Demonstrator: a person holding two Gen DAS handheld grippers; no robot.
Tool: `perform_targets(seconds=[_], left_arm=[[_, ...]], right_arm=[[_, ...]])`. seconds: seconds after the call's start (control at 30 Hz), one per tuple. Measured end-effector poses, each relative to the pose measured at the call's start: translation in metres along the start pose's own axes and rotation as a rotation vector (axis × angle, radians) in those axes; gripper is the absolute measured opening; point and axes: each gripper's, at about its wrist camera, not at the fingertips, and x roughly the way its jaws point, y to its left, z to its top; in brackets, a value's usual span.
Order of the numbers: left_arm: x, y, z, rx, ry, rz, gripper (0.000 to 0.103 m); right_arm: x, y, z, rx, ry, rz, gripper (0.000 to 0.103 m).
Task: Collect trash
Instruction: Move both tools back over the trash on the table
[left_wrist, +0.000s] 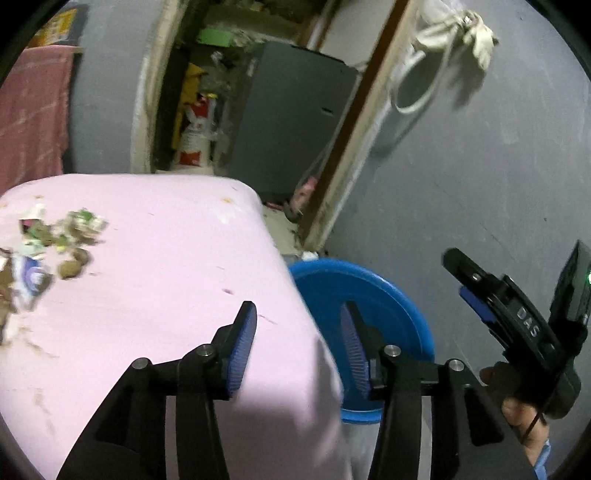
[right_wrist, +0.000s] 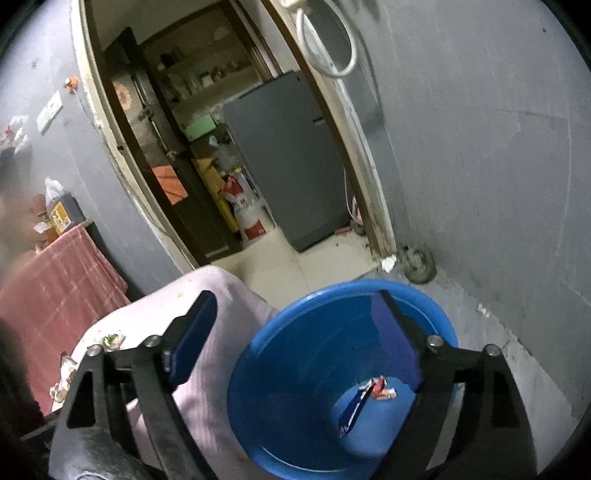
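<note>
Left gripper (left_wrist: 299, 343), black with ribbed blue pads, hangs over the corner of a pale pink cloth-covered table (left_wrist: 155, 258), jaws parted with nothing between them, one finger over the cloth and the other over the round blue plastic basin (left_wrist: 373, 295) that stands on the floor just beside the table edge. Pile of torn paper and wrapper scraps (left_wrist: 48, 247) lies on the far left of the table, well apart from the left gripper, blurred. Right gripper (right_wrist: 295, 332) sits above the basin (right_wrist: 295, 369), jaws spread wide and released, nothing held; in the left wrist view it shows at right (left_wrist: 476, 291), gripped by a hand (left_wrist: 517, 402). Inside the basin, on its bottom, lie a blue wrapper strip (right_wrist: 354, 406) and a small red-and-white crumpled wrapper (right_wrist: 382, 389), touching each other. A few scraps (right_wrist: 110, 339) show on the table (right_wrist: 229, 295) from the right wrist view too. Behind: grey wall (right_wrist: 480, 184), open doorway with a grey refrigerator (right_wrist: 288, 155), red-and-white sack (right_wrist: 245, 206) beside it, dark red checked cloth (right_wrist: 55, 288) at left, white hose loop (right_wrist: 332, 48) on the wall.
</note>
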Motion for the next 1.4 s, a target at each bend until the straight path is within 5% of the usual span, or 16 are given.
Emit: perform_targets(seconds=[0.13,0.53,0.87,1.17,1.4], left_arm=[[-0.026,0.021,0.007,-0.028,-0.069,0.048,0.061],[-0.115,0.067,0.000,-0.064,-0.318,0.273,0.096],[-0.173,0.105,-0.037,-0.045,-0.481,0.477,0.101],[-0.200,0.144,-0.068,-0.011,-0.440,0.580,0.101],[-0.205,0.181,-0.067,-0.077,-0.384,0.589,0.101]], right_arm=[[-0.010,0.016,0.002,-0.031,-0.065,0.022,0.103],[-0.044,0.097,-0.013,-0.217,-0.253,0.191,0.103],[-0.057,0.163,-0.041,-0.316,-0.297,0.334,0.103],[-0.038,0.222,-0.072,-0.450,-0.191,0.412,0.103],[-0.013,0.258,-0.091,-0.547,-0.090,0.430,0.103]])
